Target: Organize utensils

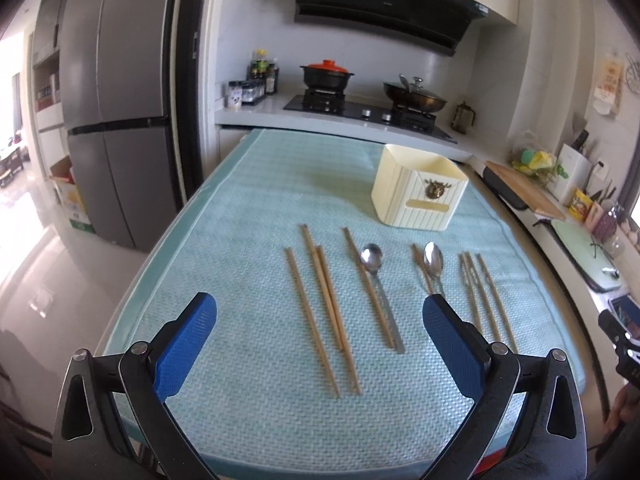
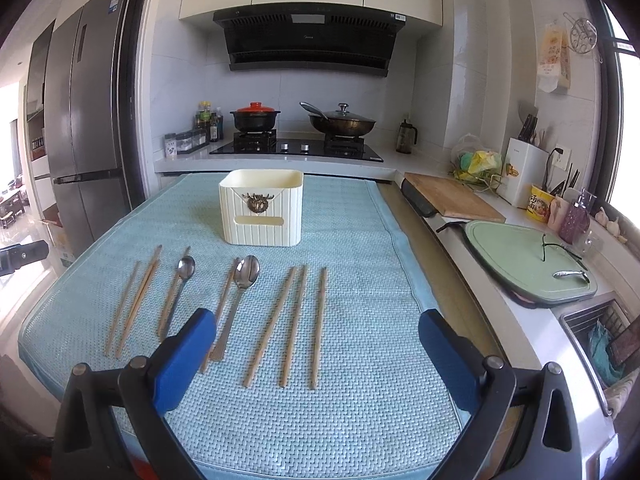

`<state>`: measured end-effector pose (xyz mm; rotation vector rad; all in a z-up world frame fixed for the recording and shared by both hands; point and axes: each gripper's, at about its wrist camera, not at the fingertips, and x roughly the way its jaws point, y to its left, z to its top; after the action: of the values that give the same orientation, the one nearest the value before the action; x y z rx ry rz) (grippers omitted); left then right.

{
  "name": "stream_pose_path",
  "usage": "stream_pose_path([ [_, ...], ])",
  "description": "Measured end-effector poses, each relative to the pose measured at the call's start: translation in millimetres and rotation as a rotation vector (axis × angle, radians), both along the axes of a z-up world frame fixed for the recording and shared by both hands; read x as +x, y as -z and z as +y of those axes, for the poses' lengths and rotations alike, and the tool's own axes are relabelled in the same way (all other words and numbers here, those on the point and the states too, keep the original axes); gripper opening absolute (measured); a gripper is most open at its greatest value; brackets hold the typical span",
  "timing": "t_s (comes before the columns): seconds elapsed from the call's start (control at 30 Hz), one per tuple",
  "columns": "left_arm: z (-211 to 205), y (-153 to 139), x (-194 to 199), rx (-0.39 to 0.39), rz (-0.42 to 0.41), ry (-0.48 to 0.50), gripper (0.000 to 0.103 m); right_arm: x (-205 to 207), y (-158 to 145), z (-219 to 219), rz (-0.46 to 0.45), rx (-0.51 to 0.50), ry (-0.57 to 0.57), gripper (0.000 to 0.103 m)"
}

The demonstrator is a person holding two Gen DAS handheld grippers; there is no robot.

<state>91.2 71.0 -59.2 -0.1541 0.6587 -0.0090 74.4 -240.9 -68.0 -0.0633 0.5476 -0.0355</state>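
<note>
Both jaws wide; left gripper [image 1: 320, 314], right gripper [image 2: 318, 320] above chopsticks [image 2: 294, 326]

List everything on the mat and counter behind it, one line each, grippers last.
chopsticks: eight, wooden, in a row across the mat
spoons: two, steel, among the chopsticks
utensil holder: one, cream, upright behind the row
mat: one, light blue, covering the table
clay pot: one, black with red lid, left burner
wok: one, dark with glass lid, right burner
cutting board: one, wooden, right counter
left gripper: blue pads, open, empty
right gripper: blue pads, open, empty
</note>
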Motion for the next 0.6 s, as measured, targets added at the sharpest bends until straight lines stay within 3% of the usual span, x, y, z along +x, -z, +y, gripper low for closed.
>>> stream_pose_path([
  [0.3, 3.9, 27.4, 27.0, 0.027, 0.088, -0.025, 0.103, 12.2, 17.1, -6.9, 0.056, 0.044, -0.017, 0.103],
  [0.6, -0.7, 43.0, 36.0, 0.047, 0.123, -0.005, 0.103, 30.3, 45.7, -26.2, 0.140, 0.102, 0.021, 0.102],
])
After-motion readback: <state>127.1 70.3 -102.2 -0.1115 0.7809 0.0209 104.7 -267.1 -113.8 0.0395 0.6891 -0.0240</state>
